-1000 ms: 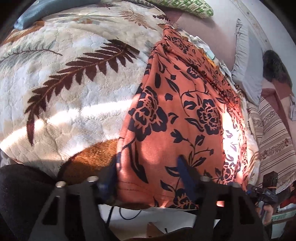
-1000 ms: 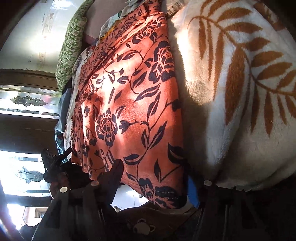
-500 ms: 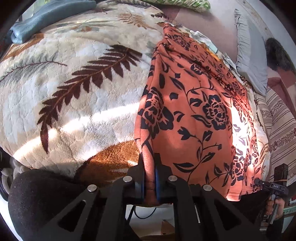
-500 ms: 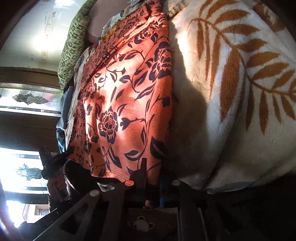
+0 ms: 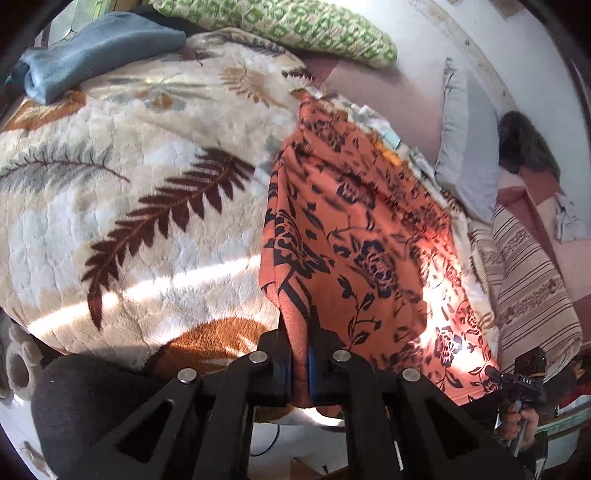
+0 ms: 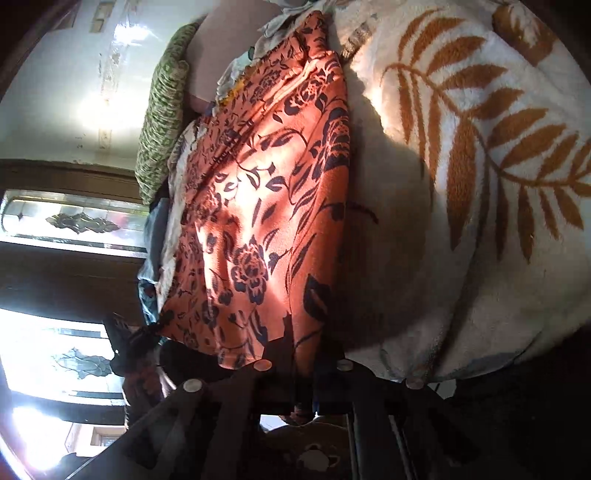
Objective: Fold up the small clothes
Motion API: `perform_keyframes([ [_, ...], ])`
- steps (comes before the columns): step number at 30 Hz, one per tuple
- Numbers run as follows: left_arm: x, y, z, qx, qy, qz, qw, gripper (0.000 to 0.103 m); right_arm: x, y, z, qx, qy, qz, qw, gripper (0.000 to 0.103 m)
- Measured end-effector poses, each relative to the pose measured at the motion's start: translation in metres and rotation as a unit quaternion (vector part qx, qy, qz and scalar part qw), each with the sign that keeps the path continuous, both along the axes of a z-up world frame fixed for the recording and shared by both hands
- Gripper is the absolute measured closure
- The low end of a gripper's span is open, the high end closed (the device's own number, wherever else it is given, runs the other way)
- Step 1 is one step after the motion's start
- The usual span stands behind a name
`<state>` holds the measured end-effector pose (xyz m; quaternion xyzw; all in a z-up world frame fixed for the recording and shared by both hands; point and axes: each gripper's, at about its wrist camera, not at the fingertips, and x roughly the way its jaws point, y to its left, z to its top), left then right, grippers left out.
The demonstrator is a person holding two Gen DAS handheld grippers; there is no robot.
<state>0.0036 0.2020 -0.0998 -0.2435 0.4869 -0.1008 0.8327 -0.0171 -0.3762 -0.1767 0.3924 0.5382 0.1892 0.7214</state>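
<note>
An orange cloth with a dark flower print (image 5: 362,243) lies spread on a cream blanket with leaf patterns (image 5: 110,206). My left gripper (image 5: 300,354) is shut on the cloth's near left corner, which stands pinched up between the pads. In the right wrist view the same orange cloth (image 6: 258,206) runs away from me, and my right gripper (image 6: 304,354) is shut on its near right corner. The right gripper (image 5: 517,380), held by a hand, also shows at the lower right of the left wrist view. The left gripper (image 6: 125,350) appears at the lower left of the right wrist view.
A blue folded cloth (image 5: 92,48) and a green patterned pillow (image 5: 288,26) lie at the far end of the bed. A grey pillow (image 5: 465,147) and striped fabric (image 5: 524,280) sit to the right. A window (image 6: 55,354) glares at the left of the right wrist view.
Both grippers went from open around the cloth's near edge to shut on its corners. The left gripper has since lifted its corner, pulling the cloth's left edge up off the blanket.
</note>
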Motion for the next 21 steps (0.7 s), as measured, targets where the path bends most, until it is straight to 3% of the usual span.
perform_keyframes([
  [4,-0.008,0.008,0.037,-0.036,-0.037,0.011,0.9986,0.097,-0.007,-0.018,0.036,0.061,-0.056,-0.039,0.996,0.097],
  [8,-0.012,0.008,0.032,-0.03,-0.027,0.013,0.9991,0.097,-0.016,-0.026,0.061,0.075,-0.09,-0.054,0.992,0.097],
  [14,-0.011,0.013,-0.021,-0.03,0.05,0.042,0.9974,0.097,-0.019,-0.021,0.013,0.055,-0.027,-0.059,0.996,0.097],
  [16,-0.013,0.016,-0.022,-0.031,0.053,0.045,0.9971,0.097,-0.022,-0.02,0.0,0.057,-0.014,-0.063,0.996,0.097],
  [21,-0.002,0.024,0.003,-0.052,0.025,0.042,0.9975,0.097,-0.017,-0.027,0.017,0.077,-0.04,-0.074,0.993,0.097],
])
